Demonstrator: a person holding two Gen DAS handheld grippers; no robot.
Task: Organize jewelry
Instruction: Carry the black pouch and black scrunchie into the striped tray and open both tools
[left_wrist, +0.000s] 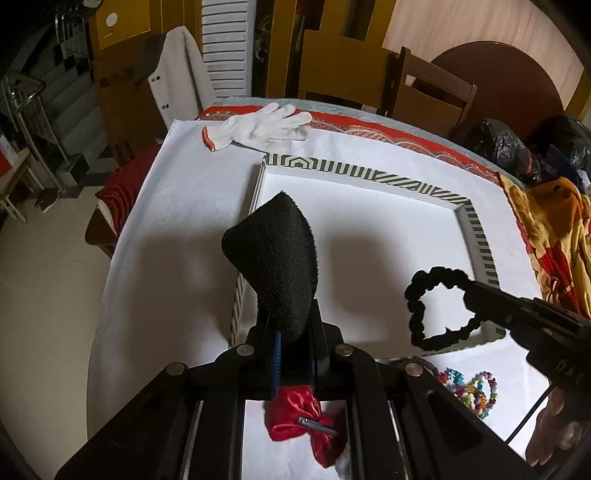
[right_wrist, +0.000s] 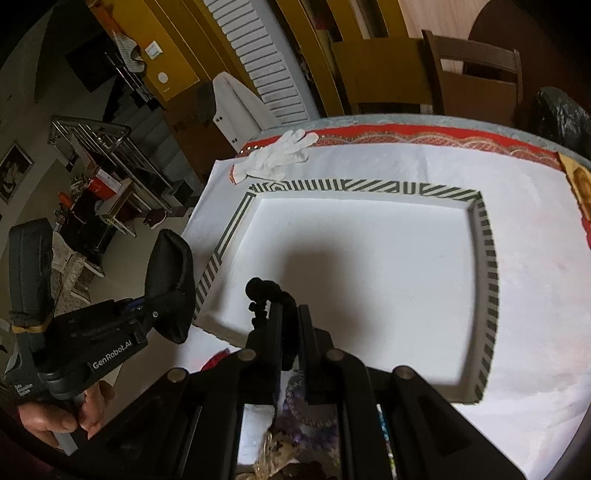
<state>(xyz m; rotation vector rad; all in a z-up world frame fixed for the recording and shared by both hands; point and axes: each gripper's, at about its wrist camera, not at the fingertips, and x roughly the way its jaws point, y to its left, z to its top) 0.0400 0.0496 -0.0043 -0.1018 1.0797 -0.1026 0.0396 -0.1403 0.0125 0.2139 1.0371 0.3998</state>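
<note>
1. A pale, glossy tiled floor (left_wrist: 44, 288) spreads to the left of a table draped in a white cloth (left_wrist: 177, 206) over a red patterned cloth (left_wrist: 388, 129).
2. Brown wooden chairs (left_wrist: 432, 92) stand at the table's far side; a white coat with dark buttons (left_wrist: 177, 74) hangs over another chair.
3. Mustard-yellow wooden panels (left_wrist: 332, 62) and a white louvred shutter (left_wrist: 225, 44) line the far wall.
4. A grey staircase with a metal railing (left_wrist: 33, 96) rises at the left.
5. A dark round tabletop (left_wrist: 506, 70) leans against a pale pink wall (left_wrist: 480, 22).
6. Black plastic bags (left_wrist: 498, 144) sit at the right.
</note>
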